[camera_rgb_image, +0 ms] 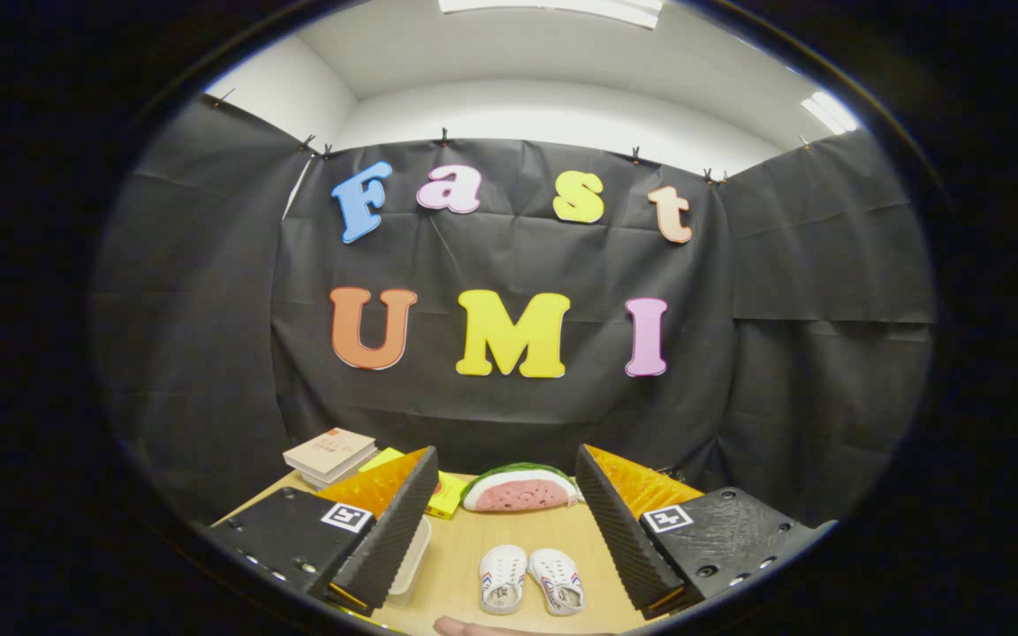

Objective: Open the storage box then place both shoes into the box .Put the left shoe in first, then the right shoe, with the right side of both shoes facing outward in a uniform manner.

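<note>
Spread wide apart and holding nothing, the gripper (506, 521) fingers frame a pair of small white canvas shoes (531, 579) lying side by side on the pale wooden counter (465, 548). Beside the left finger sits a translucent plastic storage box (414, 552). Beyond the shoes lie a watermelon-slice plush (520, 488) and stacked books (330, 456).

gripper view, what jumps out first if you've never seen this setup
The pair of white shoes sits side by side on the wooden table, between the open fingers of the hand-held gripper. Beyond them, near the booth wall, lies a watermelon-slice pouch, with a stack of books further left. A pale box peeks out beside one finger, and a bit of a hand shows just below the shoes.
</note>
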A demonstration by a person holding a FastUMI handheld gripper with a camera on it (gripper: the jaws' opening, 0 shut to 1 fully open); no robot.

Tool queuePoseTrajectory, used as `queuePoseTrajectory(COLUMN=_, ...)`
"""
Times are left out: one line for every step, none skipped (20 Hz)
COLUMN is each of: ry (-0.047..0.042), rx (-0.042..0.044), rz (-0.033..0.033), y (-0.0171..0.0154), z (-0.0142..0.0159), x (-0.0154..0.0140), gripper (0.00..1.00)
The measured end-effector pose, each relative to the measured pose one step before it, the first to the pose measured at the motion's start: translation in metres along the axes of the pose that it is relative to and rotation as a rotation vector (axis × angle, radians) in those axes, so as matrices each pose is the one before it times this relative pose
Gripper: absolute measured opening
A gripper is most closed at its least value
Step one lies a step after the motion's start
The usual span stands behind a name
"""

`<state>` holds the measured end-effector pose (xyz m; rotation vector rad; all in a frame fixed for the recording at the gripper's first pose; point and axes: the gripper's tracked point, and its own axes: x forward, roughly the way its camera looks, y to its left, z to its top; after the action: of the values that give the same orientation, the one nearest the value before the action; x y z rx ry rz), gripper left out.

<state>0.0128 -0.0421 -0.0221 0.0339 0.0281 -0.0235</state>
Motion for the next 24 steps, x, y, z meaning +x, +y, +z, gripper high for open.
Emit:
queuePoseTrajectory(ry=0.00815, rx=0.00993, rz=0.00783, y=-0.00359, z=-0.00436, x=0.00336, gripper=0.95)
queuePoseTrajectory(ry=0.01365, rx=0.00841, rz=0.00597, y=-0.00328, z=-0.00337, x=0.00289, gripper=0.95)
queuePoseTrajectory(ry=0.01652, rx=0.01516, rz=0.00570, y=-0.00583, z=-0.00437, x=0.00142, gripper=0.95)
queuePoseTrajectory(ry=0.00926, rx=0.01656, rz=0.01292, y=-0.00344, z=-0.00048, x=0.00112, gripper=0.95)
queuePoseTrajectory(ry=0.00411, rx=0.01126, rz=0.00199, y=-0.00579, z=0.00050, x=0.00355, gripper=0.95)
queuePoseTrajectory(ry=-0.00196, rx=0.00861, rz=-0.00043, y=-0.00702, z=0.00198, x=0.00347, gripper=0.95)
queuePoseTrajectory(ry=0.00184, rx=0.00043, rz=0.00454, y=-0.00415, z=-0.00006, x=0.00411, gripper=0.95)
queuePoseTrajectory(ry=0.00315, rx=-0.00586, rz=0.00267, y=-0.00378, z=0.00026, x=0.00484, gripper=0.95)
queuePoseTrajectory(ry=0.00333, rx=-0.00540, rz=0.00113, y=-0.00437, z=-0.00164, x=0.00638, gripper=0.95)
queuePoseTrajectory(ry=0.00948, rx=-0.00445, rz=0.00857, y=-0.00186, z=-0.00200, x=0.00584, gripper=0.95)
queuePoseTrajectory(ry=0.01000, rx=-0.00407, rz=0.01075, y=-0.00032, z=-0.00462, x=0.00818, gripper=0.95)
queuePoseTrajectory(ry=0.00845, rx=-0.00731, rz=0.01384, y=0.00066, z=-0.00425, x=0.00862, gripper=0.95)
queuePoseTrajectory(ry=0.01776, rx=-0.00879, rz=0.01078, y=-0.00011, z=-0.00759, x=0.01076, gripper=0.95)
queuePoseTrajectory(ry=0.02294, rx=-0.00387, rz=0.01915, y=0.00172, z=-0.00768, x=0.01050, gripper=0.95)
queuePoseTrajectory(ry=0.02974, rx=0.00530, rz=0.02879, y=0.00542, z=-0.00927, x=0.01140, gripper=0.95)
queuePoseTrajectory(ry=0.03272, rx=0.01034, rz=0.03074, y=0.00353, z=-0.00932, x=0.01120, gripper=0.95)
queuePoseTrajectory(ry=0.02996, rx=0.00754, rz=0.02203, y=0.00094, z=-0.01013, x=0.01214, gripper=0.95)
queuePoseTrajectory(ry=0.02433, rx=0.00756, rz=0.01225, y=-0.00227, z=-0.00767, x=0.01160, gripper=0.95)
queuePoseTrajectory(ry=0.02625, rx=0.00380, rz=0.02342, y=0.00041, z=-0.00900, x=0.01309, gripper=0.95)
queuePoseTrajectory(ry=0.03476, rx=0.00322, rz=0.02745, y=0.00249, z=-0.01013, x=0.01373, gripper=0.95)
queuePoseTrajectory(ry=0.04357, rx=0.00699, rz=0.04145, y=0.00546, z=-0.01428, x=0.01747, gripper=0.96)
queuePoseTrajectory(ry=0.04014, rx=0.02007, rz=0.04992, y=0.00565, z=-0.01192, x=0.01553, gripper=0.96)
queuePoseTrajectory(ry=0.04260, rx=0.03036, rz=0.05445, y=0.00567, z=-0.01204, x=0.01268, gripper=0.96)
queuePoseTrajectory(ry=0.04972, rx=0.03794, rz=0.05353, y=0.00405, z=-0.01120, x=0.01402, gripper=0.96)
